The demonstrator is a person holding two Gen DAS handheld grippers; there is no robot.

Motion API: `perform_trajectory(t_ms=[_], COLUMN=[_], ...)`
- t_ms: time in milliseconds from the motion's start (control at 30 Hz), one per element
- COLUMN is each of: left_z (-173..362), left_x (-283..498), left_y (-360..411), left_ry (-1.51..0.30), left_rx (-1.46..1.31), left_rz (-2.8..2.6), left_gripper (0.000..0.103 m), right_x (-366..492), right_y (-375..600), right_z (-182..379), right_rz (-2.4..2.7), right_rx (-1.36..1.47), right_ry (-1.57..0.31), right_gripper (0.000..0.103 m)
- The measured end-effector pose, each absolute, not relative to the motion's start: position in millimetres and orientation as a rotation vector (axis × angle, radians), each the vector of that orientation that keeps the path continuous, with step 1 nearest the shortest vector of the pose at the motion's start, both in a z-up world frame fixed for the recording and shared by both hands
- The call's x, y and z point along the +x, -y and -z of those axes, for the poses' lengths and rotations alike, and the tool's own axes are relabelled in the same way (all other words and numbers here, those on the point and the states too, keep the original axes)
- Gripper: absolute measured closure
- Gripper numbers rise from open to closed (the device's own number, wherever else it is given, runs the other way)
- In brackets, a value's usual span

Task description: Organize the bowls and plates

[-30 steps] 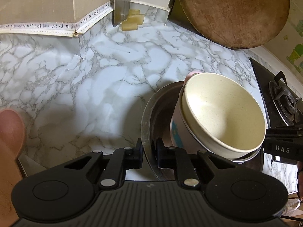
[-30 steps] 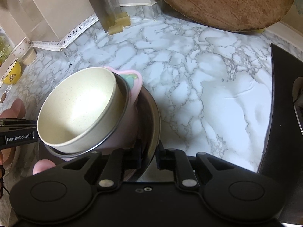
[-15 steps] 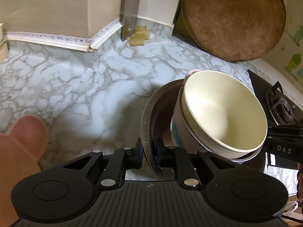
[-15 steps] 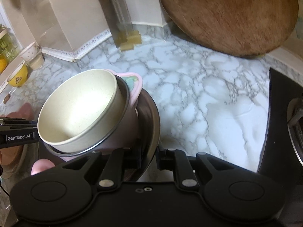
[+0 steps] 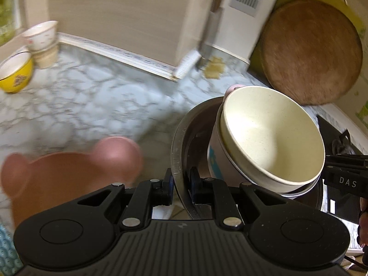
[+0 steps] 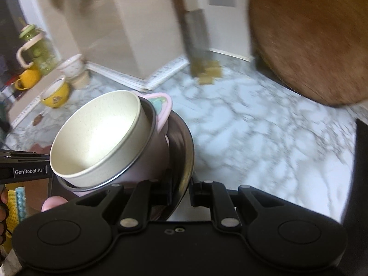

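Left gripper (image 5: 181, 185): jaws nearly closed, pinching the metal bowl (image 5: 178, 138) rim between the pads, pointing steeply down.
Right gripper (image 6: 181, 189): jaws nearly closed on the opposite rim, pointing steeply down.
Hand (image 6: 3, 209): fingers partly visible behind the left gripper's body.

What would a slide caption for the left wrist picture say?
Left gripper clamps the rim of a metal dish carrying stacked bowls above a marble counter.
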State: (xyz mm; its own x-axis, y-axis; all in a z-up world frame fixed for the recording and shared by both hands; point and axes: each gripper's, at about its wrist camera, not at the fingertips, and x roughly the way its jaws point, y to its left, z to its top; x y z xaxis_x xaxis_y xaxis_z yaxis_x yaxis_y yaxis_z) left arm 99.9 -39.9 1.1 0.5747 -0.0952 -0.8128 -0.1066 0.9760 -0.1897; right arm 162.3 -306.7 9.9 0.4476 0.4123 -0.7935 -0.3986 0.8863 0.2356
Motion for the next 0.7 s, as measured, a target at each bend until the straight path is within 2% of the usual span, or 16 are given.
perform_trajectory(t_ms=[367,700], left_z=[-11.8,1.1], left_x=[54.3,11.9], left_y=[-32.4,-94.3], left_ry=[-0.919,-0.920], left_rx=[-0.263,-0.304], left_rz=[-0.150,-0.288], left_gripper=[0.090,0.090], right_x=[158.8,148.4], right_y=[218.9,136.3], right_z=[-23.6,-10.2], right_rz=[-0.655,-0.779], right_rx=[-0.031,-0.087], right_ry=[-0.976,-0.987], right_gripper=[0.089,0.089])
